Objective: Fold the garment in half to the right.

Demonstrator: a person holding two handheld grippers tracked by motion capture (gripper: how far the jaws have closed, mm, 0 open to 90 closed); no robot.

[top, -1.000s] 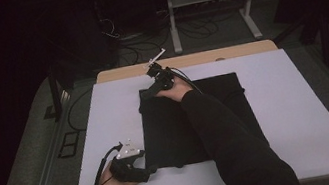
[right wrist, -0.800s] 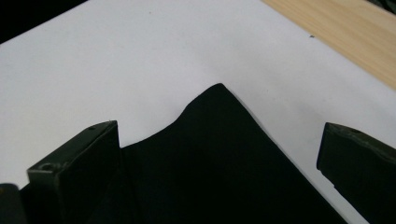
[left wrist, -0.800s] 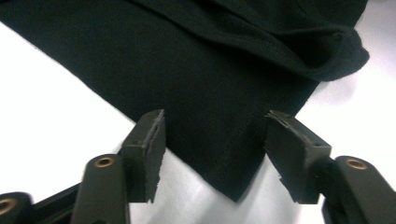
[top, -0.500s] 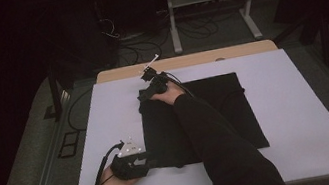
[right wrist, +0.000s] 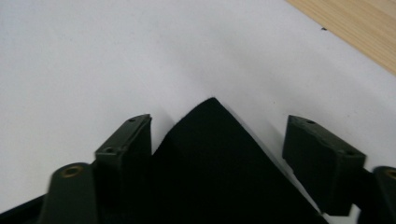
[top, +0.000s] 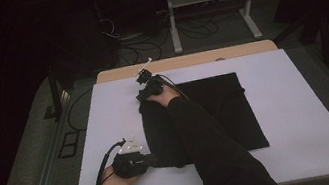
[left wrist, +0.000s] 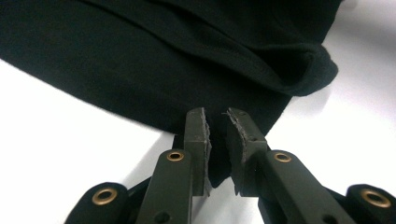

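Your left gripper (top: 149,160) sits at seven o'clock on the white desk (top: 308,114), its jaws just closing to pinch the near edge of the black cloth (top: 226,107). Your right gripper (top: 145,97), at eleven o'clock, has jaws spread but narrowing around the cloth's far corner, pads not yet pressing.

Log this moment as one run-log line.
left gripper: jaws just closing, pinching near edge of black cloth | right gripper: jaws just closing, far cloth corner between them, pads not pressing | surface: white table
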